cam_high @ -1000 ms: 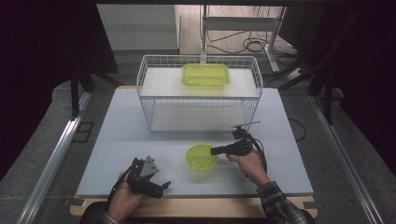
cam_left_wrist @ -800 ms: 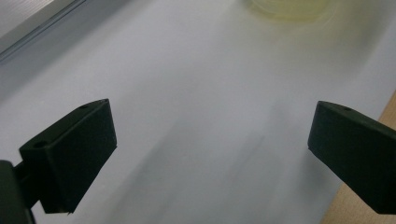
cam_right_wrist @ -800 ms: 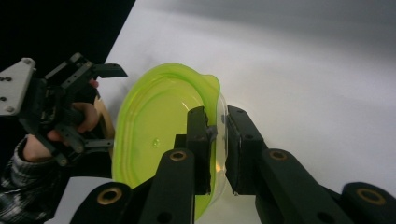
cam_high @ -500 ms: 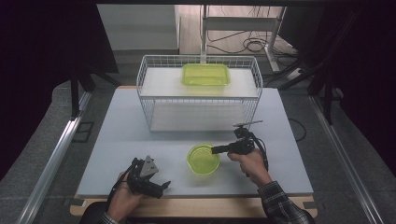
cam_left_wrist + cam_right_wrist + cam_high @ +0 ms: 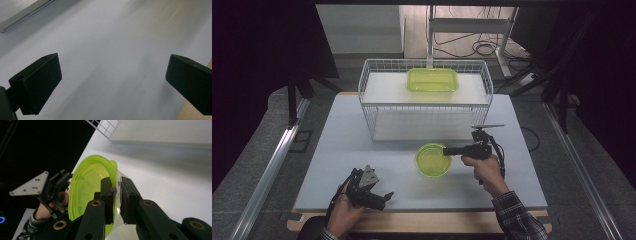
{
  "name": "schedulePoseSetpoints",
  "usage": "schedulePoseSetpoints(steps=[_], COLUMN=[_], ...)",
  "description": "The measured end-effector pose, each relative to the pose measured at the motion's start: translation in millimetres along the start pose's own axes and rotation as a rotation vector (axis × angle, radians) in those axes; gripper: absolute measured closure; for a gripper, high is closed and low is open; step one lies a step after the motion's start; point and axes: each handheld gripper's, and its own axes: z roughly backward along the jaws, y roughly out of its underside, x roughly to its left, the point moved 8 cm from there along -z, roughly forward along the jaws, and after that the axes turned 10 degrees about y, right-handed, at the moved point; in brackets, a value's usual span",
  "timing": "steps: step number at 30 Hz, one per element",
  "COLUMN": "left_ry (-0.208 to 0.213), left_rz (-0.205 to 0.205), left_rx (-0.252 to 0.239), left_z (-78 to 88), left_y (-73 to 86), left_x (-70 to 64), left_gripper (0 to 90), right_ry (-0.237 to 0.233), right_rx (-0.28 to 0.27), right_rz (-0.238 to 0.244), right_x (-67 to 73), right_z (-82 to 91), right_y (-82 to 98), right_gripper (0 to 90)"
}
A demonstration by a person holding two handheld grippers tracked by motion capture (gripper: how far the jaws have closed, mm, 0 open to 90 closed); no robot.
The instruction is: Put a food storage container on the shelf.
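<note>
Green plastic bowl (image 5: 432, 160) pinched by its rim in my right gripper (image 5: 447, 150), clear of the table (image 5: 337, 150), my left gripper (image 5: 382, 197) wide open, empty, near the front edge.

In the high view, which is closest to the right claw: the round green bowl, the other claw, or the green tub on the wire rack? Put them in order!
1. Round green bowl: pinched by its rim in the right claw.
2. Left claw: at the table's near left.
3. Green tub: on the wire rack, at the back.

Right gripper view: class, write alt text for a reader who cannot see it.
The right gripper is clamped on the rim of a green bowl above the white table. Farther left, a hand holds the left gripper.
</note>
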Motion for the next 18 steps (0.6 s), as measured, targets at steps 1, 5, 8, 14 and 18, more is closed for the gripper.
schedulePoseSetpoints(steps=[1,5,8,14,18], left_ry=[0.000,0.000,-0.001,0.001,0.001], left_rz=[0.000,0.002,0.000,0.001,0.001], left_rx=[0.001,0.001,0.005,0.007,0.007], left_z=[-0.1,0.0,-0.2,-0.4,-0.3], left_y=[0.1,0.2,0.5,0.8,0.8], left_x=[0.1,0.1,0.4,0.5,0.7], left_gripper=[0.1,0.0,0.0,0.0,0.1], right_ry=[0.000,-0.005,-0.006,-0.017,-0.018], right_rx=[-0.006,-0.031,-0.049,-0.076,-0.093], right_rz=[-0.002,-0.001,0.000,-0.007,0.002], right_x=[1.1,6.1,9.2,16.2,23.0], right_z=[1.9,10.2,16.5,27.6,34.7], right_y=[-1.7,-9.0,-15.1,-27.2,-36.5], right_gripper=[81.2,81.2,81.2,81.2,81.2])
